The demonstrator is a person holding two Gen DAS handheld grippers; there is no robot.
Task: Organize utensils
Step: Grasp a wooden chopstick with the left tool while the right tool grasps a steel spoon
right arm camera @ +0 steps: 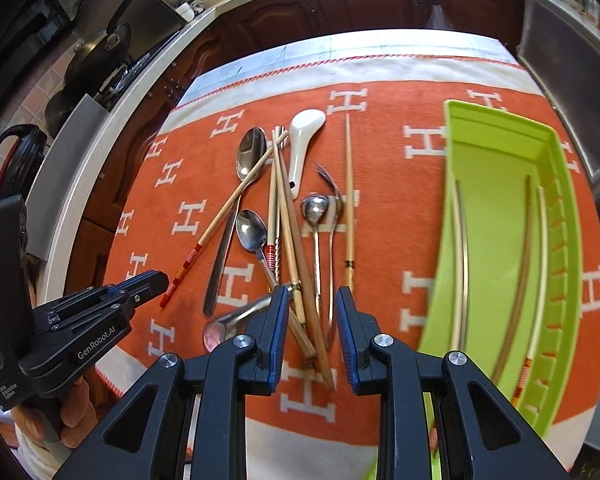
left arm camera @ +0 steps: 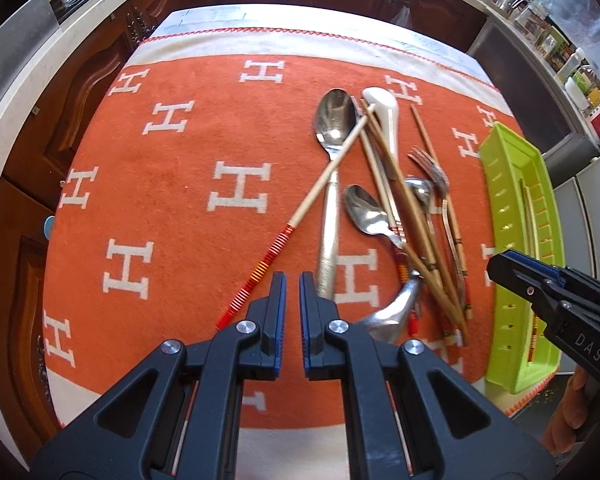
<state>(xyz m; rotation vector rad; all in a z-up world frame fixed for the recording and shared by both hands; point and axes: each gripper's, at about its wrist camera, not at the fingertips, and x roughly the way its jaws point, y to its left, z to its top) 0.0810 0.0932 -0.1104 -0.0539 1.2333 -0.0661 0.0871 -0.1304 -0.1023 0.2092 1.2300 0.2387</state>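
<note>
Light, stiff chopsticks lay tangled among slippery spoons.
Right claw narrowly parted, empty (left claw nearly shut, empty); best pinched mid-shaft.

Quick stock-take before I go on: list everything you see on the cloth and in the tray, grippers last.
cloth: one, orange with white H pattern, covering the table
tray: one, lime green, right of the pile, holding a few chopsticks
white spoon: one, ceramic, far end of pile
metal spoons: at least three, silver, in pile
fork: one, silver, pile's right side
chopsticks: several, wooden, crossed over pile
left gripper: shut, empty
right gripper: open, above chopsticks
</note>
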